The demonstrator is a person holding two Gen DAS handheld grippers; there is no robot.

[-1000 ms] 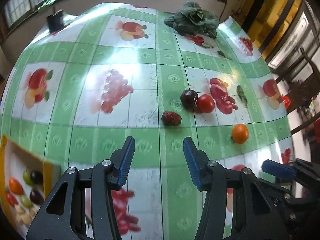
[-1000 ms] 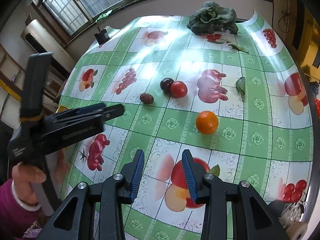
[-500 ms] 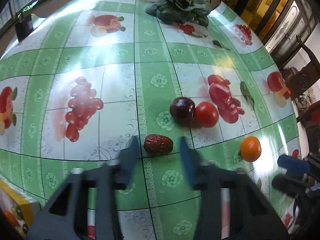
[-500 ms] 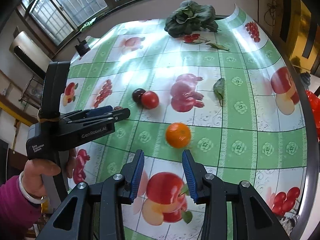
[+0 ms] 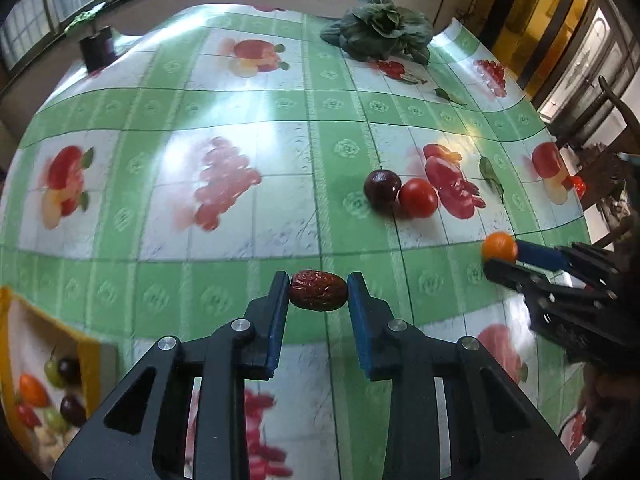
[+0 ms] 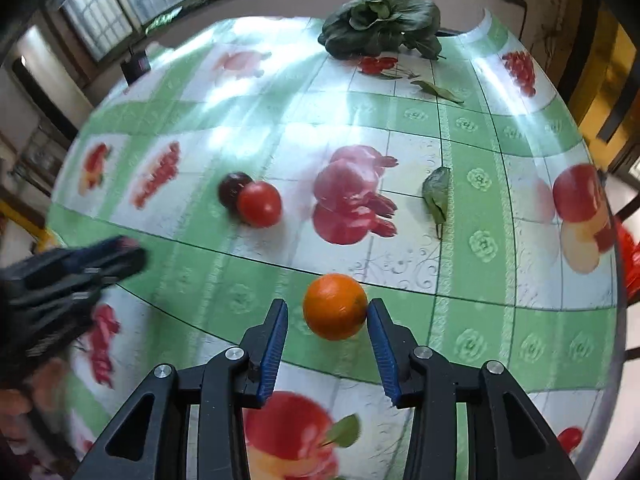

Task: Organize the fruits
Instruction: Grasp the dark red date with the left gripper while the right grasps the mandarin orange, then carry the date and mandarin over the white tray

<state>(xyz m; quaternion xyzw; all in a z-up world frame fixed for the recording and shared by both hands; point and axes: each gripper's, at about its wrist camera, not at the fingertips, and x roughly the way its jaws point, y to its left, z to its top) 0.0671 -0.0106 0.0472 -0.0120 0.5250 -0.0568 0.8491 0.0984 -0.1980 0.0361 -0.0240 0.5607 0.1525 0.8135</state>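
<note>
- The red date [image 5: 318,290] is lying on the surface [image 5: 240,248], right between the two fingers of the left claw [image 5: 318,294].
- The left claw is set narrow around the date. The blue pads [image 5: 280,312] are seen just beside its two ends, but a firm squeeze cannot be told, and the date is not lifted.
- The orange [image 6: 335,306] is lying on the surface too, between the fingers of the right claw [image 6: 327,322].
- The right claw is held wide. Its right pad looks to be at the orange's side, and a gap is seen on the left side.
- So the grabbing step is judged to be in hand, with one fruit lined up for each claw.
- Next, both claws need to be shut gently. The round orange could be pushed and roll away, so it should be centred first.
- Farther off, a dark plum [image 5: 382,187] and a red tomato [image 5: 418,198] are seen touching each other. They are not yet picked.
- At the near left edge, a yellow-edged box [image 5: 94,364] with fruit pictures is seen. It is judged that the fruits may be carried there.
- At the far end, leafy greens [image 5: 378,32] are left lying.
</note>
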